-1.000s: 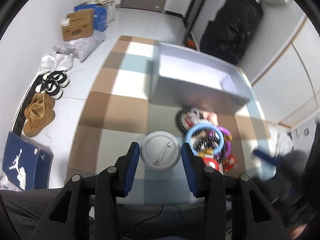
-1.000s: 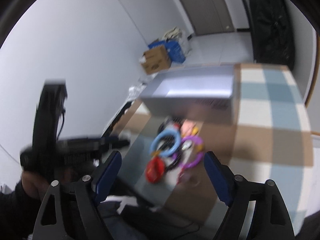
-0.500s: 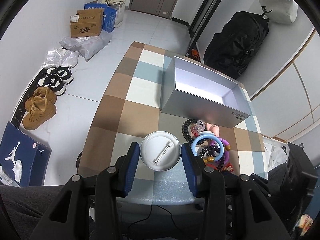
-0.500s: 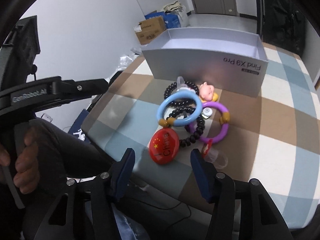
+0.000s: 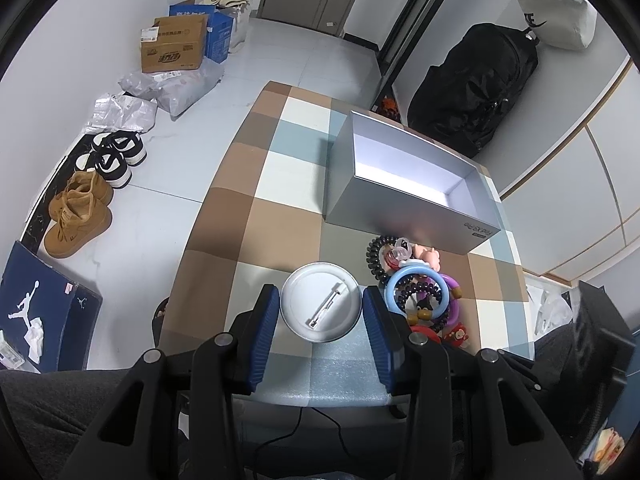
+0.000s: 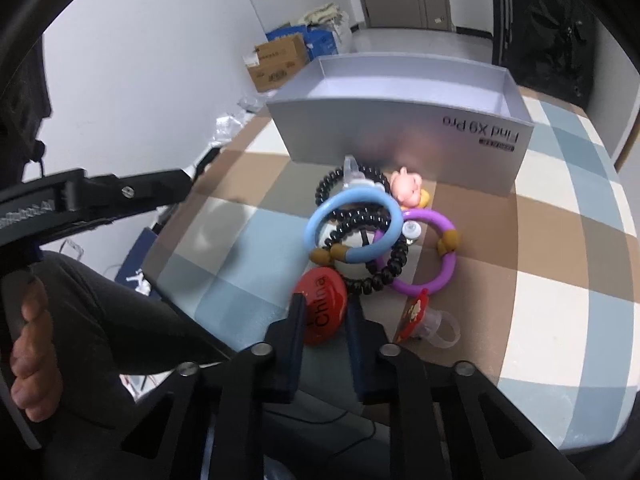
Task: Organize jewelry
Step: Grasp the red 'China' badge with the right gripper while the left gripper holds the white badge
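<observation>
R tongs [image 6: 322, 322] have closed from wide open onto the red China badge [image 6: 320, 306] at the near edge of the jewelry pile, L tongs [image 5: 319, 320] still clamp the white pin badge [image 5: 320, 307] above the surface [image 5: 280, 168], so both badges look ready for the grey box [image 5: 400, 208].

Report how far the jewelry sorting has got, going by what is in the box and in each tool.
Done: nothing; the open grey cardboard box looks empty. In hand: the left tool holds a round silver pin badge back-up; the right tool is closed on the red China badge. Left: the blue ring, purple ring, black coil bands and pink pig charm on the table.
</observation>
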Motion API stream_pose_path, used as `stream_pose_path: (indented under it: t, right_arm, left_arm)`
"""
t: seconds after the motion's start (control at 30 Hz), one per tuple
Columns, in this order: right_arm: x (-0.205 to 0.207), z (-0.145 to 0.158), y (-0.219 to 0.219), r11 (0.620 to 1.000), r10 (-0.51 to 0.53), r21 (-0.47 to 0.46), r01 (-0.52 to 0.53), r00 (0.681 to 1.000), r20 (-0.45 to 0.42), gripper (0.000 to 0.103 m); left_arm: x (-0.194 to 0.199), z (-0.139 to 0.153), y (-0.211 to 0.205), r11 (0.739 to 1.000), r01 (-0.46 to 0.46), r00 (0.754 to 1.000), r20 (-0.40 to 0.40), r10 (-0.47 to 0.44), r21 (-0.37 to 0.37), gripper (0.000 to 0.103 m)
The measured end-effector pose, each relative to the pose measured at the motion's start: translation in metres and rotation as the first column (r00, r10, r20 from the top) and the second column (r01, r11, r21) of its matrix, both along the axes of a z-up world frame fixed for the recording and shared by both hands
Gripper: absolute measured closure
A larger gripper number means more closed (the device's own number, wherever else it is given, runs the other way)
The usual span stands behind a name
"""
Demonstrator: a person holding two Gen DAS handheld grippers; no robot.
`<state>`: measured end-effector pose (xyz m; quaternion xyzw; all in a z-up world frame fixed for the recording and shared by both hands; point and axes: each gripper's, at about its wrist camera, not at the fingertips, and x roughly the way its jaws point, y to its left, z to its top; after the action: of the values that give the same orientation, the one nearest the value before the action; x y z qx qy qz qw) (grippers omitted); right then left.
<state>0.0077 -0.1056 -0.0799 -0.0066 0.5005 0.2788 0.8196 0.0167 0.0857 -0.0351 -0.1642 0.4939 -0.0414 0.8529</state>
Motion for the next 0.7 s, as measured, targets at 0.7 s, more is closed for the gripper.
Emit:
stream_pose_path:
  t: [0.7]
  right_arm:
    - [0.000, 0.038, -0.030, 0.972, -0.015, 0.234, 0.012, 1.000, 0.012, 0.099]
  left_arm:
    - [0.009, 0.008, -0.021, 0.999, 0.025, 0.998, 0.050, -0.026, 0.030, 0.066]
